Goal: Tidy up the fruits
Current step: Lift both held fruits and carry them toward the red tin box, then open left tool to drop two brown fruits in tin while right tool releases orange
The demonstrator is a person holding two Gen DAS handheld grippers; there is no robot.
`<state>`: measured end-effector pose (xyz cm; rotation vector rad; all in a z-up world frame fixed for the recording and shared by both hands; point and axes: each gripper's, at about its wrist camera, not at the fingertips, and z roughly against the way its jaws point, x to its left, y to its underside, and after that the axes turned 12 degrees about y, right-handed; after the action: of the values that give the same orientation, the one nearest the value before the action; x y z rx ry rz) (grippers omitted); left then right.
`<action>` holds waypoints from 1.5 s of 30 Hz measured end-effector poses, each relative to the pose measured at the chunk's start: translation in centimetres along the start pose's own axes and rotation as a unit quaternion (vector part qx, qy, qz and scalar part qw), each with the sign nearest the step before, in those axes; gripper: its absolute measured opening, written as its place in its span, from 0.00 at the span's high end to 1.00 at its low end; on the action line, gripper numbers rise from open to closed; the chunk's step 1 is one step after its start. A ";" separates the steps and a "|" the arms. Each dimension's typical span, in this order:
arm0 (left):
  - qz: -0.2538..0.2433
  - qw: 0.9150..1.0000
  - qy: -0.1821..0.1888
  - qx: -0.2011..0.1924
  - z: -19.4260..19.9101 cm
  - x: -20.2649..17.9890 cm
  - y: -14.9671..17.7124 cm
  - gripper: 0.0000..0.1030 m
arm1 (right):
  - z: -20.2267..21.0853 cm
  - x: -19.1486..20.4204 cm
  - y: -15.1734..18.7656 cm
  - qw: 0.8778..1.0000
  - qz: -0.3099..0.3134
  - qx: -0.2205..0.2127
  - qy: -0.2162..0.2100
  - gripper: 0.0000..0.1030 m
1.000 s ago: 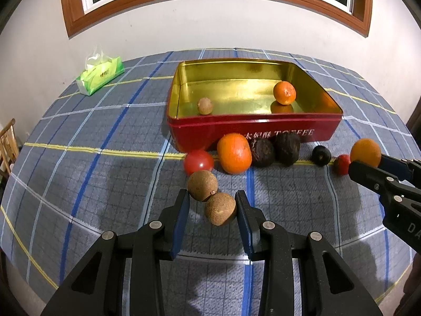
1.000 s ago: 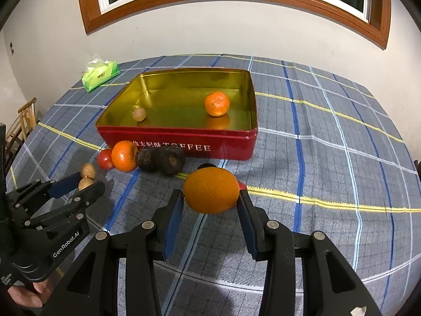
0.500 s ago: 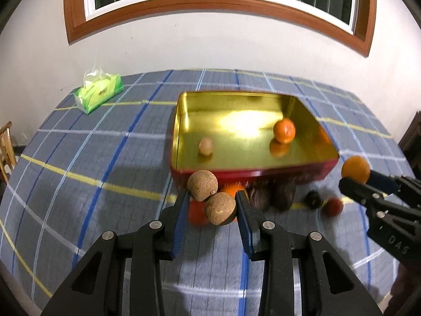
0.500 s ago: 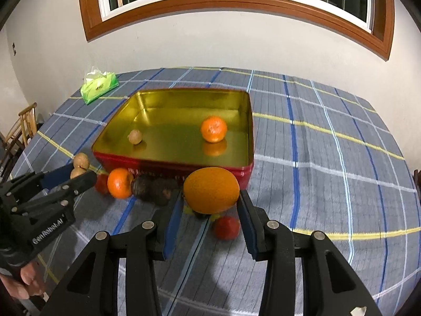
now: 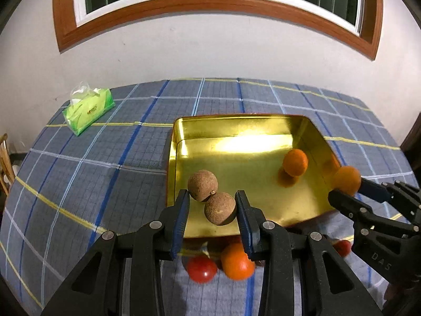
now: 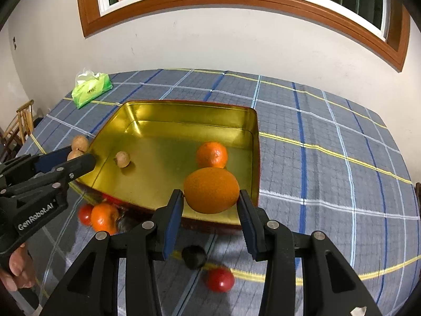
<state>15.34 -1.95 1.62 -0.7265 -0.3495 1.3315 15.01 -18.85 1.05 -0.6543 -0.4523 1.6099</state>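
Observation:
My left gripper point(image 5: 211, 202) is shut on a brown longan point(image 5: 219, 208) with a second longan point(image 5: 202, 185) joined to it, held above the near left part of the gold-lined red tin point(image 5: 236, 117). My right gripper point(image 6: 210, 196) is shut on a big orange point(image 6: 211, 190) over the tin's point(image 6: 184, 102) near right corner. Inside the tin lie a tangerine point(image 6: 211, 154) and a small longan point(image 6: 123, 159). In front of the tin on the cloth sit a tomato point(image 5: 202, 268), an orange fruit point(image 5: 237, 262), a small dark fruit point(image 6: 194, 256) and another tomato point(image 6: 220, 280).
A green tissue pack point(image 5: 88, 113) lies at the table's far left corner. A wooden chair point(image 6: 21, 123) stands off the left edge. A person's hand point(image 6: 18, 271) holds the left gripper's handle. Checked cloth covers the table, and a wall with a window stands behind.
Both grippers rose off the cloth with their fruit and moved forward, from in front of the tin to over its near wall. The fruits left on the cloth now lie below the grippers.

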 end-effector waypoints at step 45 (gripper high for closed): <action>0.008 0.999 0.000 0.053 -6.0 0.9 0.4 0.60 | -4.4 0.3 -0.4 0.999 0.003 0.033 -0.005 0.57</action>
<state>18.96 -2.75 -3.16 -0.6409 -0.2719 1.3542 18.15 -18.89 -2.12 -0.5974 -0.4029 1.6286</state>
